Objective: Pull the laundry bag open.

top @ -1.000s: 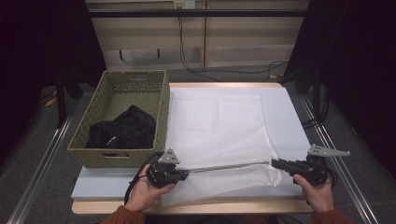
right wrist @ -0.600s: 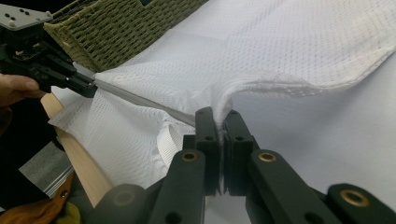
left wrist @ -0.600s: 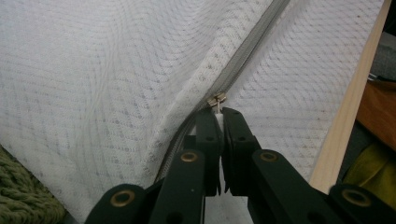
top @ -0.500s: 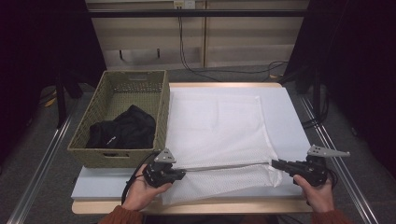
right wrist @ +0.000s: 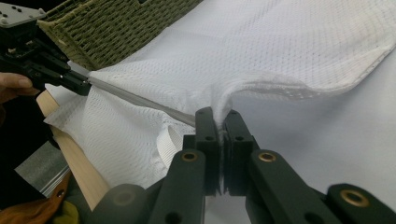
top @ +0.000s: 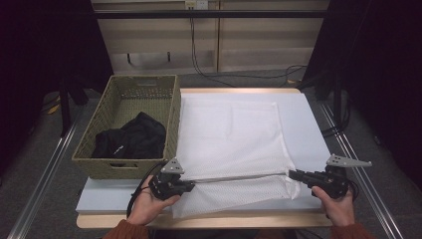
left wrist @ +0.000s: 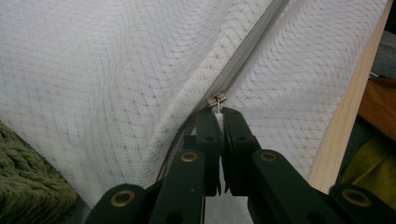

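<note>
At table front, L gripper jaws clamped on zip pull, R gripper jaws pinching mesh bag corner.

A white mesh bag lies flat on the table. The left gripper and right gripper pinch its near edge, the zipper taut between them. Beside it, a basket holds black cloth.
</note>
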Demonstrator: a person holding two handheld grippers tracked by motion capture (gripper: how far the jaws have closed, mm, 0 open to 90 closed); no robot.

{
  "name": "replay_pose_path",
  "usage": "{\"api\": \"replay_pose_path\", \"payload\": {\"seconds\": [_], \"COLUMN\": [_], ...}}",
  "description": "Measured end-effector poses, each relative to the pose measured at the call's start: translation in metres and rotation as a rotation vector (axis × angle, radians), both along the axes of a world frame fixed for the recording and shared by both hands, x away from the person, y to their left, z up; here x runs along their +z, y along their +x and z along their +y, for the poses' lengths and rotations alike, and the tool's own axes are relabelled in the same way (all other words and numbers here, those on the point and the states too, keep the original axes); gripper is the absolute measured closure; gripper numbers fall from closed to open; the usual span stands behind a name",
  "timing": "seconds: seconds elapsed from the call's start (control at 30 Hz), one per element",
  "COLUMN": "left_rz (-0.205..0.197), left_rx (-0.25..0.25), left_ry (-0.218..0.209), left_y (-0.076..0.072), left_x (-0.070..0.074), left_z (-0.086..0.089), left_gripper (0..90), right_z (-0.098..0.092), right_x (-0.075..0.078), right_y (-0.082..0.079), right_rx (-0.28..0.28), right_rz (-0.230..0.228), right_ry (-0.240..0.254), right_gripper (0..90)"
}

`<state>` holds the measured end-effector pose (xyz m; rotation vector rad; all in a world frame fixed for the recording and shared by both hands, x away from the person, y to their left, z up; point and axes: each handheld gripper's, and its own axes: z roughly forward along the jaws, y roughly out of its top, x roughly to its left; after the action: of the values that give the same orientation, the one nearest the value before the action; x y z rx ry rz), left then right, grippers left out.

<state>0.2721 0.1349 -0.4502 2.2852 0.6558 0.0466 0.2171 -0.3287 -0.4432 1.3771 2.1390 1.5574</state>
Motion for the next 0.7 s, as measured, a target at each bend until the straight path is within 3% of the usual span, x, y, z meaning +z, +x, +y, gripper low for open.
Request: {"api": "replay_pose_path", "payload": {"seconds": [0.13, 0.37, 0.57, 0.7], "left_rz": [0.014, -0.003, 0.004, 0.007], "left_rx": [0.003, 0.01, 0.037, 0.036], "left_ry": [0.007, 0.03, 0.0, 0.004], "left_y": [0.001, -0.001, -0.001, -0.001], "left_x": [-0.001, 0.0, 0.0, 0.001], "left_z": [0.003, 0.005, 0.012, 0.014], "left_gripper": [86.8, 86.8, 86.8, 86.8], "right_z": [-0.001, -0.001, -0.002, -0.002], "right_x": [-0.001, -0.001, 0.0, 0.0], "right_y": [0.0, -0.001, -0.001, -0.001], "right_rx": [-0.004, -0.004, -0.006, -0.008], "right_rz": [0.005, 0.004, 0.001, -0.001], "right_ry": [-0.007, -0.012, -0.008, -0.006], "right_gripper": [87.0, 87.1, 87.1, 87.1]}}
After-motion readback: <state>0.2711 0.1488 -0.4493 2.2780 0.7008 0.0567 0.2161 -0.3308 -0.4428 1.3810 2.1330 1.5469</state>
